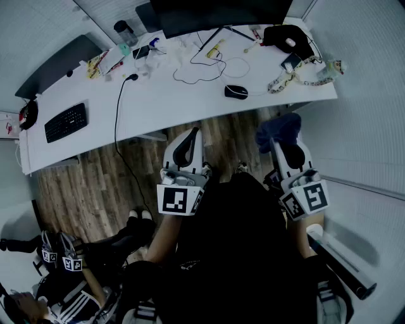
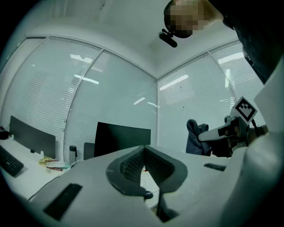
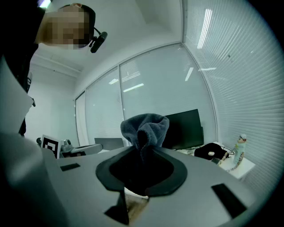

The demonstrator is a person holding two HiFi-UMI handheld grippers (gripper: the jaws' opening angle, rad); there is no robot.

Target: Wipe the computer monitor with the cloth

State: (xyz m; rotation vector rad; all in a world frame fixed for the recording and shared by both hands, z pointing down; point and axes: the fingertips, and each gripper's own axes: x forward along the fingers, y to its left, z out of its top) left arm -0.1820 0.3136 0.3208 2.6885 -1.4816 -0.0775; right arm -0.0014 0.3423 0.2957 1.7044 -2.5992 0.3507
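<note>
Two tongs hung close to your body, well back from the desk (image 1: pixel 158 101). Your right tongs (image 3: pixel 143 151) were clenched on the blue cloth (image 3: pixel 145 127), which bunched up beyond the tips. Your left tongs (image 2: pixel 144 153) were closed on nothing. The monitor (image 1: pixel 218 14) stood at the desk's far edge, untouched. To wipe well, you would have needed to step in, reach over the cables (image 1: pixel 202 69) and mouse (image 1: pixel 236 92), press the cloth's loose bunch flat on the screen, and stroke lightly so the hard tips never scraped it.

Bunched grey cloth (image 3: pixel 145 128) in right gripper (image 3: pixel 142 166)
</note>
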